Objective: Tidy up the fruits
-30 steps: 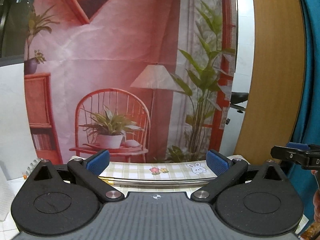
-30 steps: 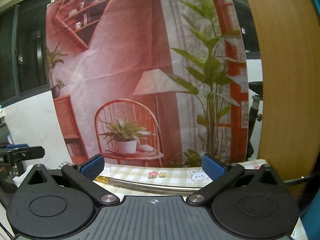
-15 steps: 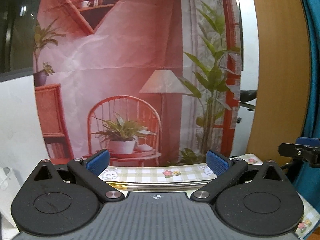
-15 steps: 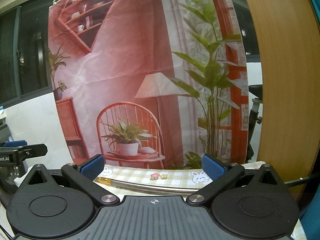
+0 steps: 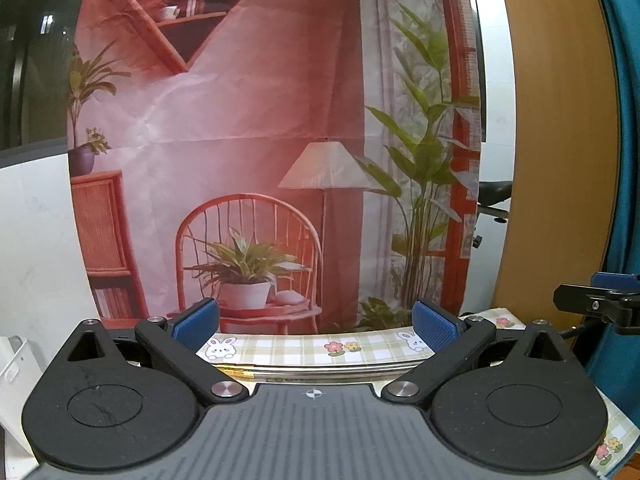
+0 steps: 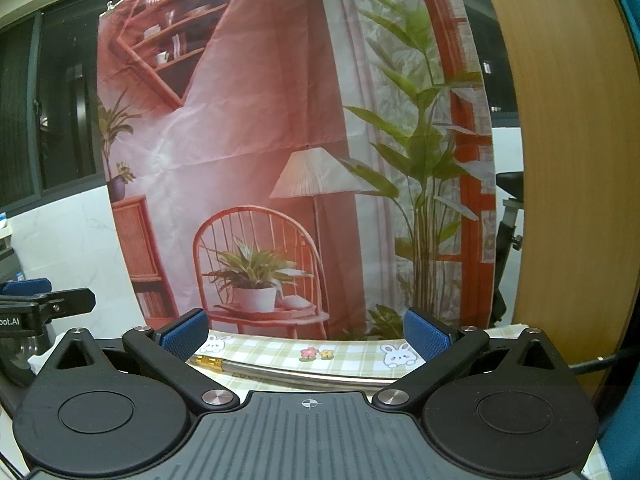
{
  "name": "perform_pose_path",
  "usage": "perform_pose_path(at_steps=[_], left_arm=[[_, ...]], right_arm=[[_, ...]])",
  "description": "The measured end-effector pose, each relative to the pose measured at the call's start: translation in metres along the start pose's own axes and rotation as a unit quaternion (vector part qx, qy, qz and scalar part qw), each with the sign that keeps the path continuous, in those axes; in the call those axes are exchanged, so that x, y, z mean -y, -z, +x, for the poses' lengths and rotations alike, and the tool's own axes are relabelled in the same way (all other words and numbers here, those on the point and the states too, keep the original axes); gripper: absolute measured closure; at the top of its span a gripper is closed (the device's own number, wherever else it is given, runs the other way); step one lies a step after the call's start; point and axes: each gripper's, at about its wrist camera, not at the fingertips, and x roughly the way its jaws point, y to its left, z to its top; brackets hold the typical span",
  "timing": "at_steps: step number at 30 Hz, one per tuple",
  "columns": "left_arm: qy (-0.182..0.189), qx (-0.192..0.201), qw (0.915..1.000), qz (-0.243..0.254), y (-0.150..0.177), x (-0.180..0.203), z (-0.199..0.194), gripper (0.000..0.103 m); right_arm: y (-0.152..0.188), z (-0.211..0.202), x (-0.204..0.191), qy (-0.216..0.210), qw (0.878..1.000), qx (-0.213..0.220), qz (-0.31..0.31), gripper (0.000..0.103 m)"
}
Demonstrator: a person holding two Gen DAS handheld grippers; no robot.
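No fruit shows in either view. My left gripper (image 5: 315, 326) is open, its blue pads wide apart with nothing between them, held level above the far edge of a checked tablecloth (image 5: 304, 350) printed with rabbits and flowers. My right gripper (image 6: 306, 330) is open too and empty, over the same cloth (image 6: 280, 350). Each gripper appears at the edge of the other's view: the right gripper (image 5: 600, 304) at the far right, the left gripper (image 6: 44, 300) at the far left.
A printed backdrop (image 5: 260, 140) with a chair, lamp and plants hangs right behind the table. A metal rod (image 6: 296, 374) with a brass tip lies along the cloth's far edge. A curved wooden panel (image 5: 556, 140) stands at the right, teal fabric (image 5: 628, 160) beyond it.
Both cameras have drifted a little to the left and up, so the backdrop sits further right in the left wrist view. Both grippers stay open and empty.
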Motion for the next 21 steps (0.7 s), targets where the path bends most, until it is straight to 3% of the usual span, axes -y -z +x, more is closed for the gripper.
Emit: perform_pose_path(at_steps=[21], left_arm=[[0.006, 0.003, 1.0, 0.0, -0.0028, 0.0008, -0.0043, 0.0]], right_arm=[[-0.0041, -0.0072, 0.0014, 0.005, 1.0, 0.008, -0.008, 0.0]])
